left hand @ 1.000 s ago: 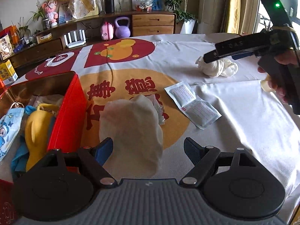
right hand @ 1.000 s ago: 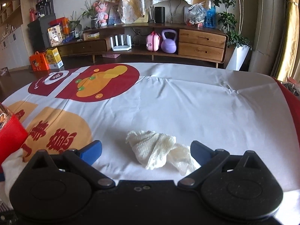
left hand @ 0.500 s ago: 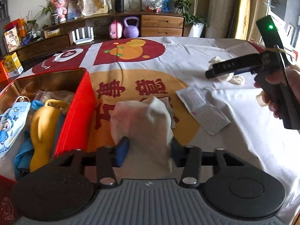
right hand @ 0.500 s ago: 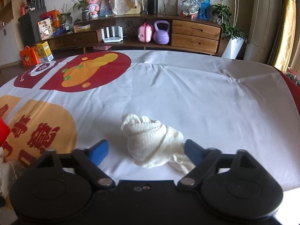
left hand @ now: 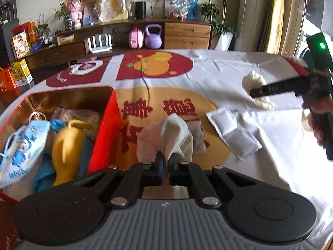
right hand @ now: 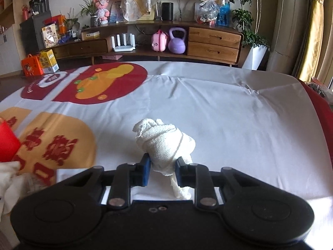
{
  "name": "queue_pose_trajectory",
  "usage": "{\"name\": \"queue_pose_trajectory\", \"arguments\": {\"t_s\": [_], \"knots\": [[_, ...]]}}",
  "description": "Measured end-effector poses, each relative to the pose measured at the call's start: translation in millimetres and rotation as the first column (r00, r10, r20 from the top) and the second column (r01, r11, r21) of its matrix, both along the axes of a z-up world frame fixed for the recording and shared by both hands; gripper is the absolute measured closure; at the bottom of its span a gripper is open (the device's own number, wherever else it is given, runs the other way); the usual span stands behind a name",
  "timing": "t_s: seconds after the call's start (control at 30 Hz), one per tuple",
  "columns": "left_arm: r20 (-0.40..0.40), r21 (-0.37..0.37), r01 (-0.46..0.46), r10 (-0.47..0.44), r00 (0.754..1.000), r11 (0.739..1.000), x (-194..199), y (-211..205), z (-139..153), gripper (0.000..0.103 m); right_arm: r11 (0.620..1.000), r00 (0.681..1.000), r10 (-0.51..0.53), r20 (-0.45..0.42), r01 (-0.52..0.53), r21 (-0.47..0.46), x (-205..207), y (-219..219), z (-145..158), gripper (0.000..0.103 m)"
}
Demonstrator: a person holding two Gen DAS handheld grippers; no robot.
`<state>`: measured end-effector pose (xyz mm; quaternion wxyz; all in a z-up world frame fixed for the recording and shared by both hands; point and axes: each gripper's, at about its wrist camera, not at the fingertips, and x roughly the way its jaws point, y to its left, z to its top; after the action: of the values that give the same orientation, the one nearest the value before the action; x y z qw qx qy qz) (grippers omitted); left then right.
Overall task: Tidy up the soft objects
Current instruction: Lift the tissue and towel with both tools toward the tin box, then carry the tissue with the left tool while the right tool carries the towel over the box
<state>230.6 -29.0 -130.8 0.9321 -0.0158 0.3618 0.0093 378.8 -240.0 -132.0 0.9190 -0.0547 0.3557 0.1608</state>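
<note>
- The tabletop (left hand: 218, 77), covered with a white cloth printed in red and orange, is seen to spread ahead of both sets of fingers; the right wrist view shows far more of its bare far side.
- A red box (left hand: 104, 133) stands just left of the left fingers and already holds a child's face mask (left hand: 22, 148), a yellow soft item (left hand: 66, 145) and blue fabric. In the right wrist view only a red corner (right hand: 7, 143) of it appears at the far left.
- The left gripper (left hand: 164, 164) has just been closing; its fingers are now together on the near edge of a thin white wipe (left hand: 168, 137), which is bunched up ahead of the tips.
- The right gripper (right hand: 162, 170) has also just been closing; its fingers are clamped on the lower part of a white knitted cloth (right hand: 164, 141), whose tail hangs below them onto the tabletop.
- Two flat white sachets (left hand: 233, 133) lie to the right of the left fingers, apart from both grips; they are not shown in the right wrist view.
- The step in hand is judged to be the double pick-up, both pieces being gripped but not yet carried.
- The next move is judged to call for a lift clear of the tabletop and a carry leftward over the box wall, with the hanging tail kept from snagging.
</note>
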Motion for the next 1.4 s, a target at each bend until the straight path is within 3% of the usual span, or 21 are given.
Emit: {"name": "queue_pose_trajectory", "arguments": {"t_s": [0.37, 0.57, 0.7, 0.83, 0.93, 1.0, 1.03, 1.3, 1.4], "knots": [[0.074, -0.025, -0.022, 0.024, 0.997, 0.999, -15, 16, 36, 0.1, 0.989, 0.992, 0.124, 0.001, -0.124, 0.081, -77, 16, 36, 0.081], [0.049, -0.053, 0.024, -0.022, 0.999, 0.998, -19, 19, 38, 0.1, 0.979, 0.985, 0.175, 0.004, -0.174, 0.108, -114, 25, 47, 0.081], [0.032, -0.097, 0.058, -0.055, 0.998, 0.994, -22, 17, 36, 0.099, 0.976, 0.984, 0.177, 0.005, -0.176, 0.128, -123, 22, 50, 0.081], [0.027, -0.069, 0.06, -0.058, 0.998, 0.996, -20, 9, 32, 0.095, 0.975, 0.986, 0.169, -0.007, -0.167, 0.148, -120, 18, 48, 0.081], [0.024, -0.058, 0.056, -0.055, 0.998, 0.997, -14, 7, 29, 0.079, 0.972, 0.985, 0.175, -0.01, -0.171, 0.158, -119, 17, 46, 0.081], [0.011, -0.049, 0.062, -0.061, 0.998, 0.997, -7, 4, 25, 0.042, 0.971, 0.984, 0.18, -0.012, -0.176, 0.163, -118, 16, 44, 0.081], [0.014, -0.048, 0.063, -0.063, 0.998, 0.997, -6, 4, 24, 0.037, 0.97, 0.983, 0.182, -0.014, -0.178, 0.166, -118, 15, 43, 0.081], [-0.037, -0.018, 0.037, -0.038, 0.999, 0.999, 20, -2, 6, 0.037, 0.97, 0.983, 0.176, -0.045, -0.165, 0.181, -110, 10, 29, 0.081], [-0.043, -0.051, 0.014, -0.016, 0.999, 0.999, 28, 2, 3, 0.038, 0.969, 0.983, 0.175, -0.054, -0.163, 0.184, -108, 8, 25, 0.081]]}}
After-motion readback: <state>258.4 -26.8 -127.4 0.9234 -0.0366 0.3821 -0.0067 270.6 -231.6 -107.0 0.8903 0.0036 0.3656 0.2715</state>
